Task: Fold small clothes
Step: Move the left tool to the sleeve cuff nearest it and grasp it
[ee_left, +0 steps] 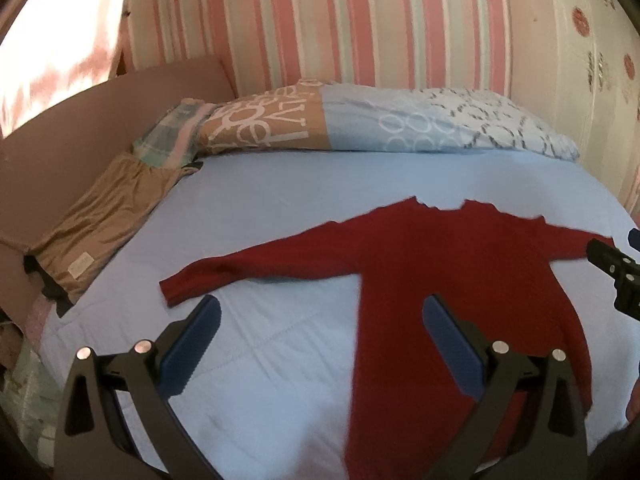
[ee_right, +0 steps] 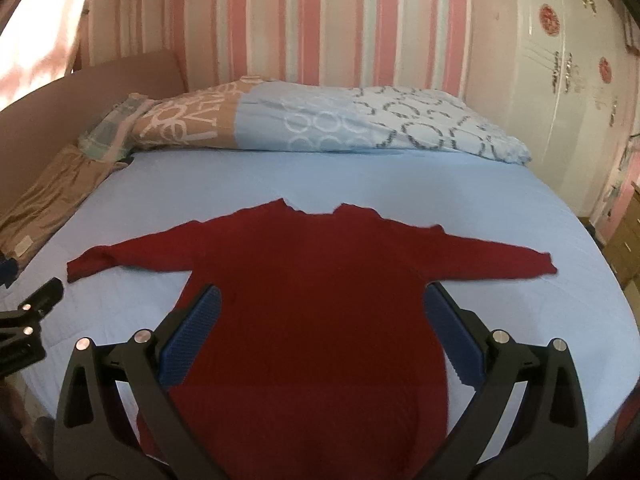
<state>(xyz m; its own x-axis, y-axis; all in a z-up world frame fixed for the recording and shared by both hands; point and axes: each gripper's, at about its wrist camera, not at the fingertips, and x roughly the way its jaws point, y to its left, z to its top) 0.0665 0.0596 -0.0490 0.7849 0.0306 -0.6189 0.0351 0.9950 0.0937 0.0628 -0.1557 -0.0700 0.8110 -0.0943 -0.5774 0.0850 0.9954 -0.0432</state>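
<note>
A dark red long-sleeved sweater [ee_left: 460, 280] lies flat on the light blue bed sheet [ee_left: 280, 208], sleeves spread out, neck toward the pillows. It also shows in the right wrist view [ee_right: 312, 300]. My left gripper [ee_left: 320, 316] is open and empty, hovering above the sheet and the sweater's left side near the lower body. My right gripper [ee_right: 320, 312] is open and empty, hovering over the sweater's body; its tip shows at the right edge of the left wrist view [ee_left: 612, 268]. The left gripper shows at the left edge of the right wrist view [ee_right: 28, 320].
A patterned duvet and pillows [ee_left: 360, 124] lie across the head of the bed. A folded tan garment [ee_left: 96, 232] lies at the left edge by the headboard [ee_left: 60, 140]. A white wardrobe [ee_right: 568, 80] stands to the right. The striped wall [ee_right: 320, 32] is behind.
</note>
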